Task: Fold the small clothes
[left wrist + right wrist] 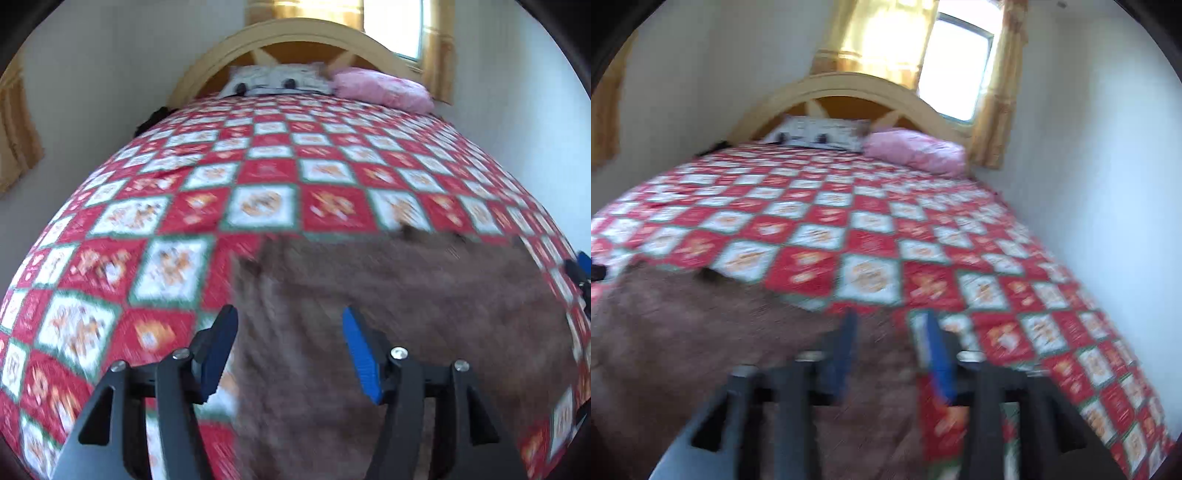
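A brown garment [406,314] lies spread flat on the red and white checked bedspread [258,173], near the foot of the bed. My left gripper [290,325] is open and empty, hovering over the garment's left edge. In the right wrist view the same garment [701,339] fills the lower left. My right gripper [890,332] is open and empty over the garment's right edge, and the view is blurred. The right gripper's blue tip also shows at the far right of the left wrist view [581,266].
A white patterned pillow [277,79] and a pink pillow [384,88] lie against the wooden headboard [295,33]. A window with yellow curtains [960,62] is behind the bed. A white wall [1108,184] runs along the bed's right side.
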`<action>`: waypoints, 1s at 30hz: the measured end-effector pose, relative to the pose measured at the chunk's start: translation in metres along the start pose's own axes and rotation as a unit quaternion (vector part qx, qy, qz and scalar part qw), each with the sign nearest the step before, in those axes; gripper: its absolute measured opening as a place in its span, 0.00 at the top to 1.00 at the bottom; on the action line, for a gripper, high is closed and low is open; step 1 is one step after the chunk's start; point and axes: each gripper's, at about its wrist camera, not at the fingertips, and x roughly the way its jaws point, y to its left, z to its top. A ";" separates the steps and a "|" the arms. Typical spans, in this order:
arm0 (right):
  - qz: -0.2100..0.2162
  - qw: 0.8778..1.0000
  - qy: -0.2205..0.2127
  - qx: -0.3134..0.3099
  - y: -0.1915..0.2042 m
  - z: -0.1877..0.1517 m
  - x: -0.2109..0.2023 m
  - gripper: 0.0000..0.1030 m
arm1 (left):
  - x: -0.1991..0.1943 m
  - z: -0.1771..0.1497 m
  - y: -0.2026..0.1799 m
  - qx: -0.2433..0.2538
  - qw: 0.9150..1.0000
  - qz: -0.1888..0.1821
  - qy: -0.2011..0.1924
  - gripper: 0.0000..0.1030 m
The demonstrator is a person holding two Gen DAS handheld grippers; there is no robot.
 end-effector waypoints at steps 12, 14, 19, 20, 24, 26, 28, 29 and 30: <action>0.069 0.993 0.098 0.019 0.053 -0.085 -0.005 0.47 | 0.000 -0.066 -0.053 0.030 0.997 0.066 0.015 0.32; 0.068 0.993 0.100 0.018 0.053 -0.086 -0.005 0.47 | 0.002 -0.065 -0.056 0.038 0.996 0.084 0.010 0.29; 0.055 0.994 0.095 0.005 0.058 -0.089 -0.004 0.46 | 0.005 -0.067 -0.057 0.040 0.995 0.096 0.002 0.25; 0.057 0.994 0.095 0.007 0.057 -0.089 -0.004 0.46 | 0.006 -0.066 -0.056 0.038 0.995 0.097 0.002 0.23; 0.063 0.993 0.096 0.014 0.054 -0.088 -0.004 0.45 | 0.009 -0.067 -0.049 0.016 0.995 0.098 0.010 0.08; 0.063 0.993 0.095 0.013 0.054 -0.088 -0.005 0.45 | 0.010 -0.069 -0.041 -0.006 0.996 0.091 0.019 0.03; 0.062 0.993 0.095 0.012 0.054 -0.087 -0.004 0.45 | 0.010 -0.068 -0.031 -0.030 0.998 0.056 0.027 0.03; 0.063 0.993 0.095 0.013 0.053 -0.088 -0.004 0.45 | 0.007 -0.069 -0.026 -0.044 0.998 0.042 0.030 0.03; 0.064 0.993 0.095 0.014 0.053 -0.087 -0.004 0.45 | 0.000 -0.073 -0.018 -0.071 0.997 0.028 0.027 0.03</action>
